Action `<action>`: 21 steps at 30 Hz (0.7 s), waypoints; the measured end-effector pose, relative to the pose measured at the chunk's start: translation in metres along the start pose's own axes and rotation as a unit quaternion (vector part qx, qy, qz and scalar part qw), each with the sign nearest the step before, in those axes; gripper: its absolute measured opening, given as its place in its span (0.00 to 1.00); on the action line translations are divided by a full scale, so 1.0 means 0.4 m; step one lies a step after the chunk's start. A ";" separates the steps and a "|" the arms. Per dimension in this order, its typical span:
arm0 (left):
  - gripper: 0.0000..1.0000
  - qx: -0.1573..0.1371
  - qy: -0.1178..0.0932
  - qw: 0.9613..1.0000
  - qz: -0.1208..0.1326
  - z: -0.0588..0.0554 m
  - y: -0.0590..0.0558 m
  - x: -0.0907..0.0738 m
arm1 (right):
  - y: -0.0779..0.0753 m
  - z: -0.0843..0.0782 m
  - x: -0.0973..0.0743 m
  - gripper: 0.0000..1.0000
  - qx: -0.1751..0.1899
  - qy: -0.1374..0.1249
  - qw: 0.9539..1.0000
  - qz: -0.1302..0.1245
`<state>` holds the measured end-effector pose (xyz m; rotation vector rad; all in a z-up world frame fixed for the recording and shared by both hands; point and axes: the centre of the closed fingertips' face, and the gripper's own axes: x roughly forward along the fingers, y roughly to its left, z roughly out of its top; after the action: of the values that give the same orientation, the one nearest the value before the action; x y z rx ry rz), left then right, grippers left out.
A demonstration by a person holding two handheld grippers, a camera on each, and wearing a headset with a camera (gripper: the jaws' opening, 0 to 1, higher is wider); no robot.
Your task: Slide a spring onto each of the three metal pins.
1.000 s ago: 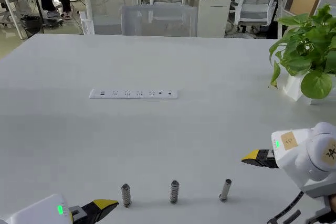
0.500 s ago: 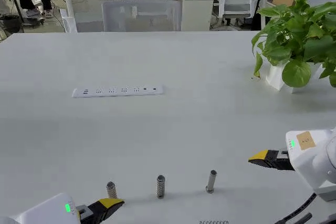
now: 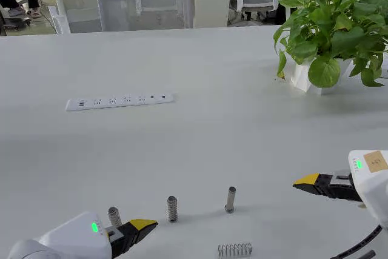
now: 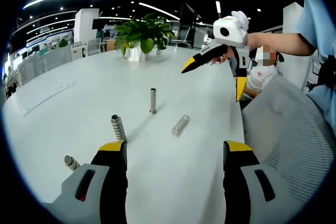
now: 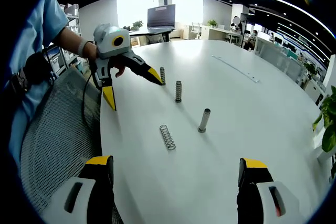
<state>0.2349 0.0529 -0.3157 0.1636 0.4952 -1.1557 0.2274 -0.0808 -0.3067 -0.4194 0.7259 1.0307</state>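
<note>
Currently | plant (image 3: 330, 22) is held in white pot (image 3: 303, 80) | loose spring (image 3: 234, 249) is laid near bare pin (image 3: 230, 199) | left gripper (image 4: 173, 153) and right gripper (image 5: 176, 166) are held well apart, jaws spread, nothing pinched

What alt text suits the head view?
Three metal pins stand in a row on a white table: the left pin and middle pin carry springs, the right pin is bare, a loose spring lying nearby. Yellow-tipped left gripper and right gripper flank them.
</note>
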 end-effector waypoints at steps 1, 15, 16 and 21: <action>0.72 0.003 0.002 1.000 -0.002 0.000 -0.003 0.010 | 0.001 -0.004 -0.003 0.99 0.004 -0.001 1.000 -0.001; 0.50 0.032 0.016 0.999 -0.020 0.001 -0.012 0.102 | 0.020 -0.042 -0.029 0.99 0.023 -0.003 1.000 -0.011; 0.48 0.036 0.017 0.999 -0.020 -0.001 -0.011 0.109 | 0.022 -0.046 -0.029 0.99 0.023 -0.002 1.000 -0.011; 0.39 0.047 0.030 0.998 -0.031 -0.009 -0.013 0.136 | 0.031 -0.055 -0.030 0.99 0.032 -0.005 0.999 -0.010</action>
<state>0.2461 0.0068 -0.3429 0.2664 0.5009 -1.2377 0.2049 -0.0963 -0.3133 -0.3644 0.7423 0.9866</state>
